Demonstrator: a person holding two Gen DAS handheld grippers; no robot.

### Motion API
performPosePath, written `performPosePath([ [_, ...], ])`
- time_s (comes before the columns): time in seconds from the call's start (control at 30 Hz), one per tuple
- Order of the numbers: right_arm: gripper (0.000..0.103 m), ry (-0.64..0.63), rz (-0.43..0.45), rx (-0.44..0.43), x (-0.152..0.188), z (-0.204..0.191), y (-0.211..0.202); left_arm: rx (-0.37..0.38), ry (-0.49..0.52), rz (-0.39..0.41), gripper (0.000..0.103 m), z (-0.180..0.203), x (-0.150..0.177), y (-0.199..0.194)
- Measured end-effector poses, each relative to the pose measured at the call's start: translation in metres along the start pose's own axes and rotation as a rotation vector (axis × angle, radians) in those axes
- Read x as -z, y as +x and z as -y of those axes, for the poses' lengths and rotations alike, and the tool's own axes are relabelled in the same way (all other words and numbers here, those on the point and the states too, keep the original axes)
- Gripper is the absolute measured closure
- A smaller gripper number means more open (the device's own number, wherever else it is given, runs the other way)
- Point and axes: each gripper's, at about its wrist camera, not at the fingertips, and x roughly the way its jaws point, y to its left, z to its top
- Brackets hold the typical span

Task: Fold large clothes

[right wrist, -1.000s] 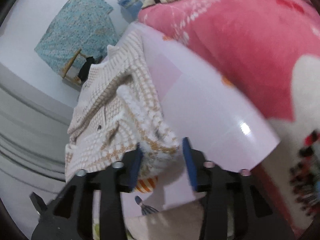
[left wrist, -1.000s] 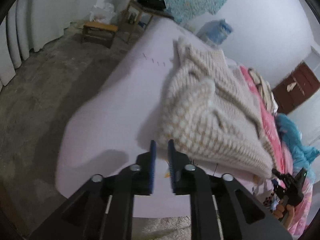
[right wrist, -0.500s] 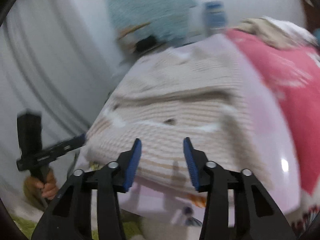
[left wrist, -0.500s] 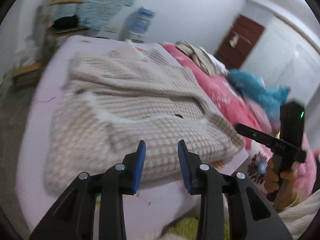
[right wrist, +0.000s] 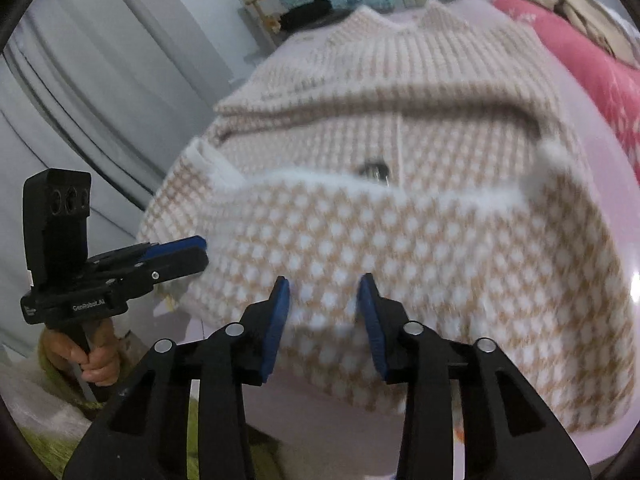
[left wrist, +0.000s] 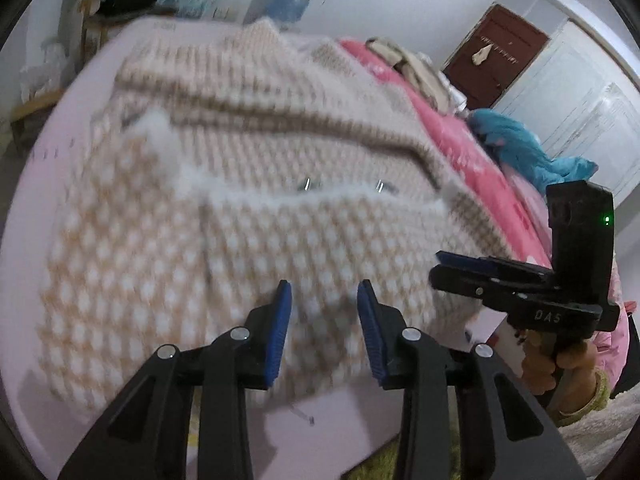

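Left wrist view: left gripper (left wrist: 323,312) hovers over the near edge of the sweater (left wrist: 248,216), jaws partly apart, nothing between the pads. Its jaws have just been opening. Right gripper (right wrist: 324,306) matches it, partly apart and empty after its jaws have just been closing a little. Sweater lies flat on the lilac bed sheet (right wrist: 608,168), collar at the far end, bottom part already folded up across the middle, fluffy white hem on top. Pink blanket (left wrist: 472,144) sits just beside it. Likely step: line up both grippers for the next fold. To do it well, the 2 grippers should pinch the 2 near corners through all layers, lift evenly, and lay the fold toward the collar without dragging.
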Motion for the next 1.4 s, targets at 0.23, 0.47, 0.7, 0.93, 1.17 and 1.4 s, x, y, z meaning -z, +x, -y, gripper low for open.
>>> performPosePath([
  [0.23,0.066,-0.033,0.057,-0.003,-0.027,-0.013,0.004,0.019,0.046,-0.047,0.070,0.004,-0.020,0.027],
  [0.47,0.066,-0.034,-0.102,-0.031,-0.004,-0.014,0.016,0.079,-0.025,-0.108,0.070,-0.019,0.004,0.023],
  [0.7,0.066,-0.041,-0.167,-0.011,0.005,-0.024,0.016,0.102,-0.014,-0.143,0.070,-0.021,0.017,0.017],
  [0.93,0.066,-0.109,-0.119,0.018,-0.013,-0.034,0.019,0.143,-0.035,-0.135,0.070,-0.026,0.020,0.014],
  [1.17,0.066,-0.070,-0.052,-0.052,-0.052,-0.022,0.028,0.120,0.003,-0.126,0.070,-0.026,0.027,0.003],
  [1.4,0.063,-0.062,-0.132,-0.110,-0.039,-0.026,0.052,0.080,0.009,-0.083,0.070,-0.028,0.022,-0.015],
])
